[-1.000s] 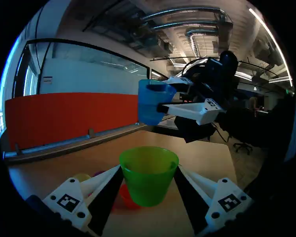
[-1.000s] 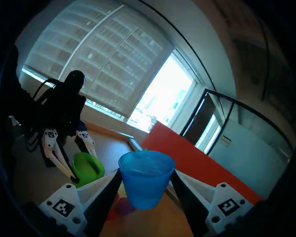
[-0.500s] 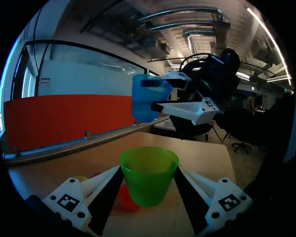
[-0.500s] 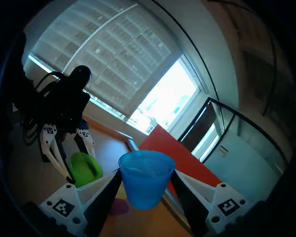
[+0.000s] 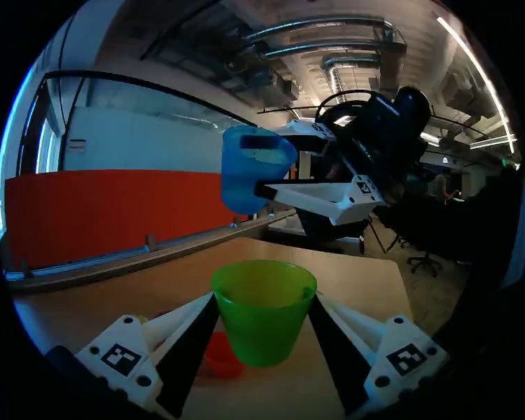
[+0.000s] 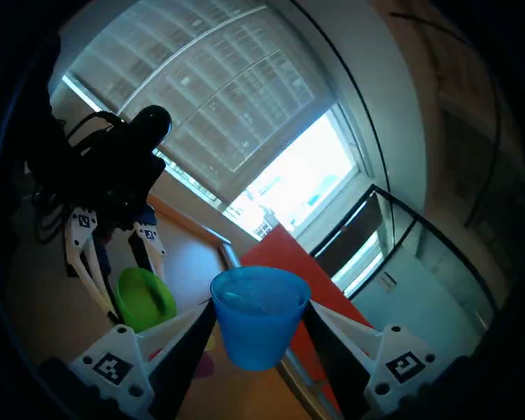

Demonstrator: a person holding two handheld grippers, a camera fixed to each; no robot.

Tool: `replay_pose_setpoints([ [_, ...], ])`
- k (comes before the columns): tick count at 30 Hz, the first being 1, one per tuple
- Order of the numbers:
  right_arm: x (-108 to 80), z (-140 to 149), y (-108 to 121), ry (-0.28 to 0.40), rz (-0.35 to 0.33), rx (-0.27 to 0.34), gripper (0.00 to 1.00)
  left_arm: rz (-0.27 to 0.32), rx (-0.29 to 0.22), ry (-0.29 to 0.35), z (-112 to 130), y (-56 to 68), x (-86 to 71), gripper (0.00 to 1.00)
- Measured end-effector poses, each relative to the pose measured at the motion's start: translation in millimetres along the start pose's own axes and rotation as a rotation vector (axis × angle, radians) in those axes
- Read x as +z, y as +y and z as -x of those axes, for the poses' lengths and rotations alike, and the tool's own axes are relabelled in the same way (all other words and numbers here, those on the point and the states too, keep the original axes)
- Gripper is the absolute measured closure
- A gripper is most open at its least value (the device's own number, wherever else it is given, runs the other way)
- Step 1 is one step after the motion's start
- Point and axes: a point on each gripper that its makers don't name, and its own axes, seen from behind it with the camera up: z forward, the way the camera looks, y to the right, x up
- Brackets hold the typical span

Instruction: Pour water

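In the left gripper view, an orange wall panel point(image 5: 87, 210) is seen beyond the far left edge of the desk point(image 5: 360, 273). Near the close edge, a small red cup point(image 5: 220, 355) lies on the desk, partly hidden behind the left finger of the left claw point(image 5: 262, 297). That claw is closed partway, and a green cup point(image 5: 264, 329) is gripped upright between its two fingers, with both fingers pressed against the cup's sides; whether the cup's base touches the desk cannot be told. Higher up and farther toward the far edge, a blue cup point(image 5: 238, 189) is held in the air, well clear of the green one and close to upright. It is clamped across its wall by the right claw point(image 5: 252, 164), which reaches in from the right side of the desk. In the right gripper view, the left claw point(image 6: 136, 297) is seen at the left with the green cup point(image 6: 145, 302) between its fingers, low over the desk point(image 6: 185, 255). Just to its right and nearer, the blue cup point(image 6: 259, 339) is squeezed between both fingers of the right claw point(image 6: 260, 308), its mouth facing up. Whether water is inside cannot be told. A bright window point(image 6: 297, 182) is seen behind.
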Motion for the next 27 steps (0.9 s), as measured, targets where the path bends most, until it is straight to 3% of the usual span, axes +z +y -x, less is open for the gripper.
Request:
replay_pose_setpoints([
  [27,7.3,-7.4,1.8,-0.030,0.003,-0.204,0.10,0.020,-0.005,0.019,-1.9,7.0,4.6,0.15],
])
